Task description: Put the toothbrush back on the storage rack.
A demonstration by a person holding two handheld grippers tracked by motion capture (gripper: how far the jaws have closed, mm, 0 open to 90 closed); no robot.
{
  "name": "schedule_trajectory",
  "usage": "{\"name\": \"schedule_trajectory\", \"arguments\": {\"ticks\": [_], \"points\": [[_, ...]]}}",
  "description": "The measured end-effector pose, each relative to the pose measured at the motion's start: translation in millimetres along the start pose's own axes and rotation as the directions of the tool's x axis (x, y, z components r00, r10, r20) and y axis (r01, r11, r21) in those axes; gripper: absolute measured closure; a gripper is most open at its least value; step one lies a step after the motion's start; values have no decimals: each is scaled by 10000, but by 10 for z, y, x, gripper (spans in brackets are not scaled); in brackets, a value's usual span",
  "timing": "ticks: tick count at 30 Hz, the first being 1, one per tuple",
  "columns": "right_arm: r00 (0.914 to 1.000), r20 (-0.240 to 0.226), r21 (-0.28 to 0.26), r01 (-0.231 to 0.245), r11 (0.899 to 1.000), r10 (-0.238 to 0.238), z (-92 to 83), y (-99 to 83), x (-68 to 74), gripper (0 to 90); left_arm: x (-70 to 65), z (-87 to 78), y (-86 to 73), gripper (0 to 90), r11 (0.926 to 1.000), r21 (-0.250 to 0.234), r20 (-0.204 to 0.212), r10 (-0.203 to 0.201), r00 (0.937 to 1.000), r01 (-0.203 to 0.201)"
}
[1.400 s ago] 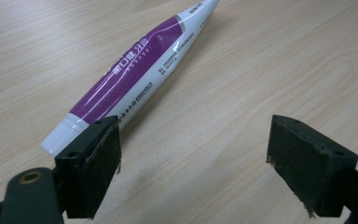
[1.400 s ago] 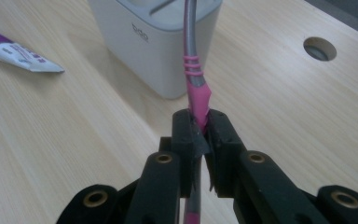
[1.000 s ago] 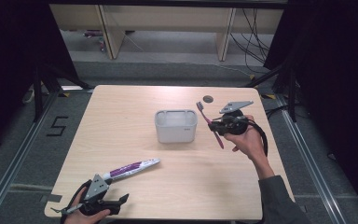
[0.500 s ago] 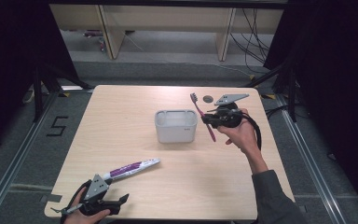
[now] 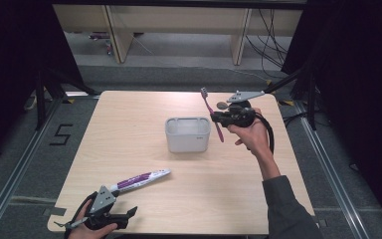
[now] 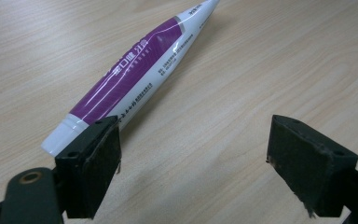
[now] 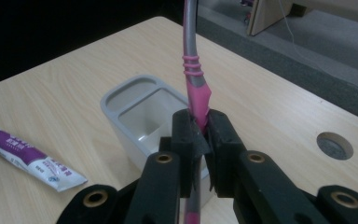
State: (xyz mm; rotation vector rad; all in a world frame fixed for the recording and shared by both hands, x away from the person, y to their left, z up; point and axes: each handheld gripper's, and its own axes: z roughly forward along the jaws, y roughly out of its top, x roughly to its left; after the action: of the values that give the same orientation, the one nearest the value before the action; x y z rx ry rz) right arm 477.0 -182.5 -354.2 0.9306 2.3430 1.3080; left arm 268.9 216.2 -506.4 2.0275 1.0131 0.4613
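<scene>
- A light wooden table [image 5: 129, 129] stands on grey carpeted floor [image 5: 25, 169].
- Black curtains [image 5: 10, 64] flank both sides.
- Beyond the table's far edge: pale wooden furniture legs [image 5: 117, 35] and loose cables [image 5: 273, 35].

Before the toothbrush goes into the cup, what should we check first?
1. Right gripper shut on the toothbrush: ok.
2. Cup upright with its top open: ok.
3. Toothbrush directly over the cup: not ok, it is beside the cup's right edge.
4. Toothpaste tube lying away from the cup: ok.
5. Left gripper out of the way, jaws open: ok.
</scene>
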Motion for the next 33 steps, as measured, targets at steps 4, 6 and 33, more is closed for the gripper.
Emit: {"name": "schedule_trajectory", "arguments": {"ticks": [4,6,33], "points": [[10000,79,-177,15,9998,-13,-6,68,-26,831,0,-2,0,173,10000,2,5,16,10000,-16],[9999,161,-231,29,9997,-25,1,90,-34,832,0,-2,0,173,10000,3,6,2,10000,-2],[9977,327,-975,-558,9937,592,365,290,-120,831,-6,5,-4,173,10000,8,35,37,10000,-37]]}}
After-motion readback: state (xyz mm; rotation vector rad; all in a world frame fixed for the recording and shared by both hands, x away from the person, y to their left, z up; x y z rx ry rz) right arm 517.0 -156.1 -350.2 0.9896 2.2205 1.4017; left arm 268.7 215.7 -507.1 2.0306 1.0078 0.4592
